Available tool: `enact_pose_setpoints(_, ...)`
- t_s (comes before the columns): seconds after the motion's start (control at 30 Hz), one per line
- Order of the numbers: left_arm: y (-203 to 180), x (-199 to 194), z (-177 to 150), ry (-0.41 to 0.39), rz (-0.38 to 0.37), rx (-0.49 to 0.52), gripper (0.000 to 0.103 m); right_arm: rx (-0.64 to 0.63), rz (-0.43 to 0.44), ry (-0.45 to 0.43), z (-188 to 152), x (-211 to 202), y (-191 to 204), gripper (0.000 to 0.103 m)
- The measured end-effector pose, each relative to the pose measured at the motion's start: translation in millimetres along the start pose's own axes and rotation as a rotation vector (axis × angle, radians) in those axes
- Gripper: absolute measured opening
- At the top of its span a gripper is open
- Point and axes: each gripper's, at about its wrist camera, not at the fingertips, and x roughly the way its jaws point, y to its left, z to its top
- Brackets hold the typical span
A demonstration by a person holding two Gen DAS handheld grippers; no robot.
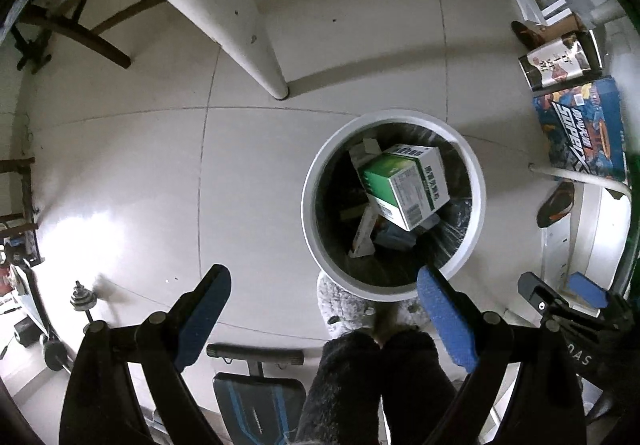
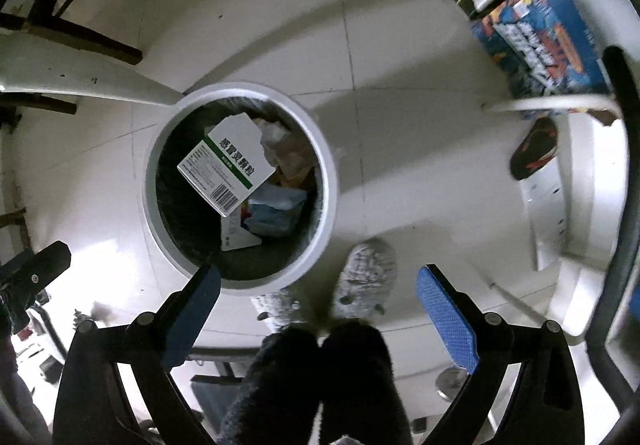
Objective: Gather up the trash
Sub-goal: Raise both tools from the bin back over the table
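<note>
A round white trash bin [image 1: 310, 201] with a black liner stands on the tiled floor; it also shows in the right wrist view [image 2: 329, 181]. Inside lies a green and white medicine box [image 1: 408, 181] [image 2: 228, 169] on top of other cartons and wrappers. My left gripper [image 1: 322, 319] is open and empty, held above the floor just in front of the bin. My right gripper [image 2: 318, 319] is open and empty, above the bin's near right side. The right gripper also shows at the right edge of the left wrist view [image 1: 560, 297].
A white table leg [image 1: 256, 57] stands behind the bin. A dark wooden chair [image 1: 80, 25] is at the far left. A blue box [image 1: 580, 129] and shoes [image 1: 554, 205] lie to the right. The person's grey slippers [image 2: 366, 277] are beside the bin. Dumbbells [image 1: 82, 303] and a bench [image 1: 256, 393] lie at the lower left.
</note>
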Motion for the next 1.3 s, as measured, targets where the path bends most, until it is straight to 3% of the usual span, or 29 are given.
enact_pose_setpoints(0.27, -1.0, -59.8, -17.4, -0.03, 0.0, 0.01, 0.095, -0.032, -0.009, -0.047, -14.8, -69.6, 0.0, 0.1)
enact_pose_setpoints(0.5, -1.6, -140.0, -42.5, -0.058, -0.006, 0.029, 0.095, -0.047, -0.001, -0.069, -37.4, -146.7, 5.0, 0.1)
enact_pose_setpoints(0.9, 9.5, -274.1, -72.7, -0.135, -0.025, 0.069, 0.095, -0.074, 0.042, -0.143, -78.6, -313.3, 23.5, 0.1)
enact_pose_setpoints(1.1, 14.4, -327.4, -63.3, -0.202, -0.016, 0.057, 0.095, -0.024, 0.125, -0.175, -87.3, -370.2, 24.6, 0.1)
enact_pose_setpoints(1.3, -14.5, -371.0, -10.0, -0.311, -0.011, 0.053, 0.095, 0.096, 0.216, -0.232, -39.6, -421.7, 4.2, 0.1)
